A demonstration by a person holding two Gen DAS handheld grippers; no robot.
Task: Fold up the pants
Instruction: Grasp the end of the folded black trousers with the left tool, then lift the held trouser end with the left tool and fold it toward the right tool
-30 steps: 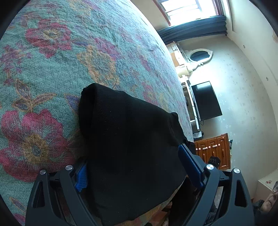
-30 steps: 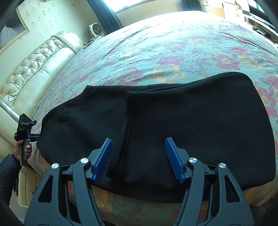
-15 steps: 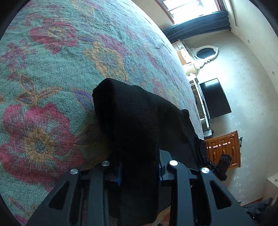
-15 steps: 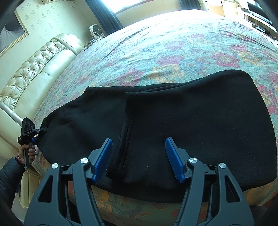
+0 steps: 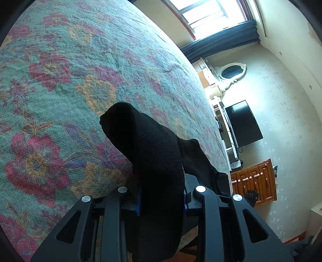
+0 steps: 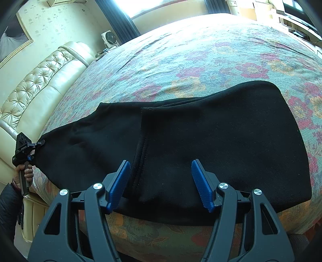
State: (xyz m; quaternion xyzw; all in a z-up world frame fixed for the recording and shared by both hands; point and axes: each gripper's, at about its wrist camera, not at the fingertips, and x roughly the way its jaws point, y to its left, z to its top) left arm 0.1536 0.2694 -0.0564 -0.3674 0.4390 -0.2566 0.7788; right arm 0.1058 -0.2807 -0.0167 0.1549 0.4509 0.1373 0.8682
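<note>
Black pants (image 6: pixel 201 141) lie folded across the near edge of a floral bedspread (image 6: pixel 201 56). In the left wrist view my left gripper (image 5: pixel 162 198) is shut on one end of the pants (image 5: pixel 153 153), and the cloth bunches up between its blue pads and rises off the bed. The right wrist view shows that same left gripper (image 6: pixel 37 147) at the far left, pinching the pants' end. My right gripper (image 6: pixel 161 182) stands open over the near hem, its blue pads (image 6: pixel 118 184) on either side of a stitched seam, with cloth beneath but not pinched.
A padded cream headboard (image 6: pixel 40 80) runs along the bed's left side. A person's hand (image 6: pixel 24 175) holds the left gripper's handle. Off the bed stand a dark television (image 5: pixel 243 123), a wooden cabinet (image 5: pixel 253 183) and a bright window (image 5: pixel 211 14).
The left gripper's jaws went from wide open around the pants' end to shut on it, then lifted the cloth so it peaks off the bed. The right gripper has stayed where it was.
</note>
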